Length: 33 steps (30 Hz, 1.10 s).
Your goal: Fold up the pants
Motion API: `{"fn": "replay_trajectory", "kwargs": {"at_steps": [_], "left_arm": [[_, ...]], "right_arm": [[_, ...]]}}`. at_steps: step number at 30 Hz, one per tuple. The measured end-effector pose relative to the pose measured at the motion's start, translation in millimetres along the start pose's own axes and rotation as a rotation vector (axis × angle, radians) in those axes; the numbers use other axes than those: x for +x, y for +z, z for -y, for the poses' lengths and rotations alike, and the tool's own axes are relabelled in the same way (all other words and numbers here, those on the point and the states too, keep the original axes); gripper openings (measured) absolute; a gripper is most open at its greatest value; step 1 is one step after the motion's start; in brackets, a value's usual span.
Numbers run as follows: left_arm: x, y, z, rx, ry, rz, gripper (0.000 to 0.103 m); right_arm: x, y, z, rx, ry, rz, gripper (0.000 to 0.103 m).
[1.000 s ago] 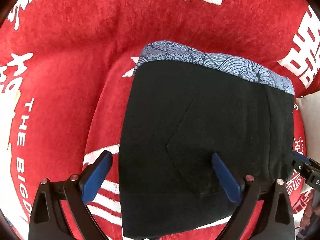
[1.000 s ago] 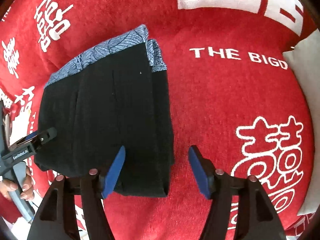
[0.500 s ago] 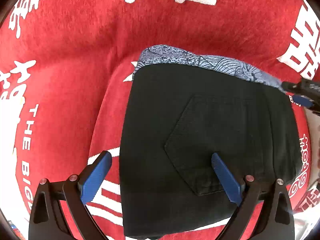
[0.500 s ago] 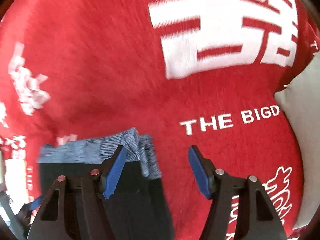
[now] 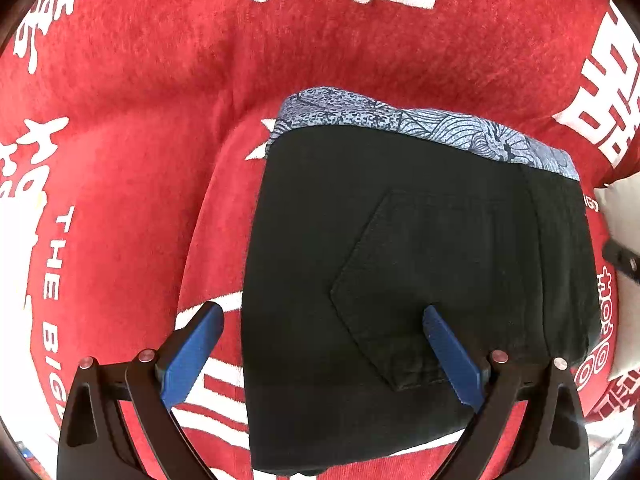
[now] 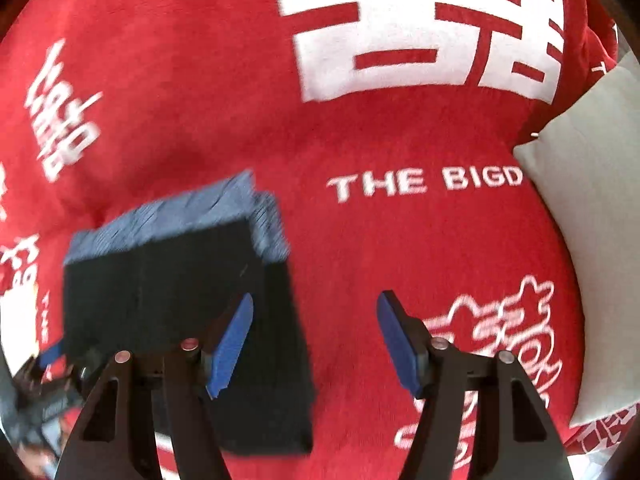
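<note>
Holding your left gripper [image 5: 322, 354] spread wide and empty, you hover over the near edge of the pants [image 5: 416, 280]: one finger is above the cloth, the other over the bare blanket. The folded black bundle runs straight ahead of that gripper, its patterned blue waistband [image 5: 420, 124] at the far end and a back pocket [image 5: 432, 284] facing up. Your right gripper [image 6: 316, 340] is likewise wide open with nothing in it, and the pants [image 6: 180, 312] lie to its left, one finger over their right edge; this view is blurred. Your left gripper looks the nearer and better centred, so any final smoothing likely falls to it. Underneath spreads a red blanket [image 5: 132, 152] with white lettering, and a pale pillow [image 6: 592, 208] sits at the right.
</note>
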State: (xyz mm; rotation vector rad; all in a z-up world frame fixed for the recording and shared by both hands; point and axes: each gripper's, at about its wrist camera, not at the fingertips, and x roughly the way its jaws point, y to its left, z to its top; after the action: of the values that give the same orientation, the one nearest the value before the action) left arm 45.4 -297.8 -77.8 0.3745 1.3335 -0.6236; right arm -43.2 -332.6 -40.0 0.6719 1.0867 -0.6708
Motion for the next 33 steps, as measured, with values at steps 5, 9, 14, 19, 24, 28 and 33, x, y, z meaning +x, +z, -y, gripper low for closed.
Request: {"fn": "replay_trajectory", "kwargs": {"at_steps": [5,9,14,19,24,28,33], "left_arm": [[0,1,1,-0.005,0.005,-0.004,0.101],[1,2,3,0.000,0.005,-0.008,0.101],[2,1,3,-0.001,0.003,-0.004,0.101],[4,0,2,-0.019,0.001,-0.006,0.102],[6,-1,-1,-0.025,-0.008,0.000,0.102],[7,0,-3,-0.026,-0.012,-0.003,0.102],[6,3,-3,-0.016,-0.016,-0.015,0.102]], "right_arm": [[-6,-26,-29,-0.134,-0.008,-0.005,0.074],[15,-42,-33,-0.166,-0.018,-0.084,0.074],[16,-48,-17,-0.099,0.019,-0.088,0.078],[15,-52,-16,-0.122,0.025,-0.092,0.080],[23,-55,-9,-0.105,0.038,-0.088,0.081],[26,-55,2,-0.061,0.091,-0.110,0.081],[25,-50,17,-0.041,0.164,-0.145,0.081]]}}
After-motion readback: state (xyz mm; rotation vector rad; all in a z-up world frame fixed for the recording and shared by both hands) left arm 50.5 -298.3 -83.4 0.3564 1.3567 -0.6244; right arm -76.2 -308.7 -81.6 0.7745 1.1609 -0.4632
